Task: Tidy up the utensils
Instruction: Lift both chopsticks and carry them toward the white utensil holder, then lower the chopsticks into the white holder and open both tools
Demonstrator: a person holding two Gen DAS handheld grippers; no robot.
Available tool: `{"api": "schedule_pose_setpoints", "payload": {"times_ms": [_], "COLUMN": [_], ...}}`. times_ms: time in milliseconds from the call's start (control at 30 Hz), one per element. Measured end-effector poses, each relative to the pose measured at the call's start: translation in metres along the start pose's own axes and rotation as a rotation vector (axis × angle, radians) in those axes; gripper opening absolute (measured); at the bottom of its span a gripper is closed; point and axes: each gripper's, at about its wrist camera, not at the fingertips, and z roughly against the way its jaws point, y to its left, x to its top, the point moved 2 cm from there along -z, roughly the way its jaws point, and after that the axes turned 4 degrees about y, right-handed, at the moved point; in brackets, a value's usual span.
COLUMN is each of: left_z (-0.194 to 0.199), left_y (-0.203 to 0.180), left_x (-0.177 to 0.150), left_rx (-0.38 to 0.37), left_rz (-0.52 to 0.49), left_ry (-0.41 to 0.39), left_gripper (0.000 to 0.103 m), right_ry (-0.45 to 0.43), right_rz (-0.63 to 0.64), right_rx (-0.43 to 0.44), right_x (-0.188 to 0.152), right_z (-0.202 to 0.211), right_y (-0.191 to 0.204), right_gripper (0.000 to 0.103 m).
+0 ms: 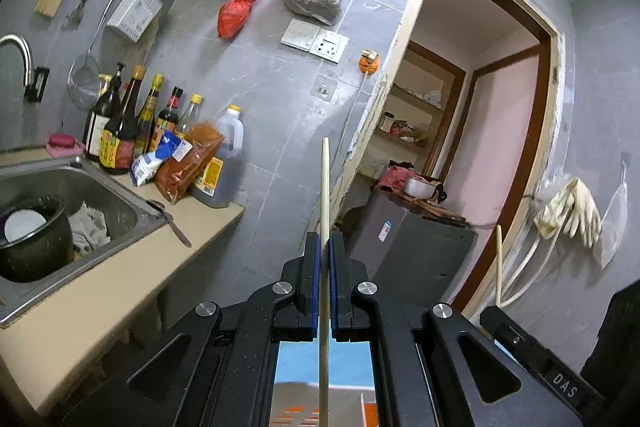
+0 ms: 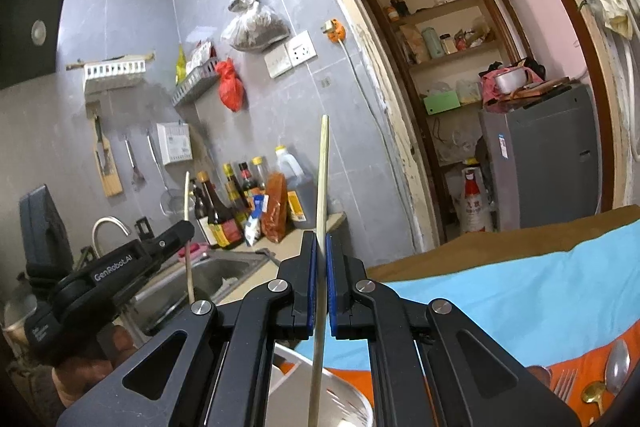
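Note:
My left gripper (image 1: 325, 241) is shut on a pale wooden chopstick (image 1: 325, 187) that stands upright between its blue pads. My right gripper (image 2: 321, 241) is shut on a second wooden chopstick (image 2: 322, 179), also upright. The left gripper (image 2: 176, 231) with its chopstick (image 2: 188, 227) shows at the left of the right wrist view. A white perforated utensil holder (image 2: 344, 399) sits just below the right gripper. A silver spoon (image 2: 618, 361), a fork (image 2: 564, 383) and a gold spoon (image 2: 594, 393) lie on an orange and blue cloth (image 2: 520, 299) at lower right.
A steel sink (image 1: 100, 195) holds a dark pot and a rag, with a spoon (image 1: 172, 223) on its rim. Sauce bottles (image 1: 120, 131) and packets line the counter by the grey tiled wall. An open doorway (image 1: 480, 131) leads to a grey fridge (image 2: 552, 155) and shelves.

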Motion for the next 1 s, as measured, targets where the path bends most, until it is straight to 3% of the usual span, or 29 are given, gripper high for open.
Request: {"api": "schedule_pose_setpoints", "payload": {"times_ms": [200,367,500,567,700,767,833,933,1000], "left_z": [0.005,0.002,0.005,0.01,0.022,0.027,0.033,0.043,0.049], "left_y": [-0.005,-0.002,0.001,-0.001,-0.015,-0.025,-0.037,-0.06,-0.074], "left_x": [-0.015,-0.021,-0.024,-0.024,-0.019,-0.015,-0.01,-0.006,-0.004], "left_rx": [0.023,-0.003,-0.018,-0.022,-0.014,-0.013,-0.012,0.003,0.016], "left_rz": [-0.048,-0.045,-0.016,-0.013,-0.024,-0.027,-0.038,-0.056,-0.059], "left_ry": [0.003,0.105,0.171,0.185,0.184,0.178,0.173,0.154,0.137], "left_gripper": [0.002,0.002,0.003,0.005,0.027,0.032,0.037,0.058,0.073], "right_ry": [0.014,0.048,0.069,0.074,0.066,0.059,0.051,0.03,0.027], "right_rz": [0.019,0.037,0.017,0.007,0.008,0.007,0.003,-0.01,-0.012], "right_rx": [-0.009,-0.011,-0.001,0.001,-0.007,-0.016,-0.033,-0.051,-0.073], "right_x": [-0.014,-0.018,-0.018,-0.016,-0.007,0.0,0.008,0.018,0.025], "right_z": [-0.001,0.003,0.011,0.016,0.031,0.041,0.052,0.07,0.083], "right_y": [0.0,0.004,0.002,0.001,0.001,-0.001,-0.005,-0.015,-0.023], "right_gripper": [0.003,0.005,0.018,0.019,0.024,0.028,0.045,0.066,0.07]}}
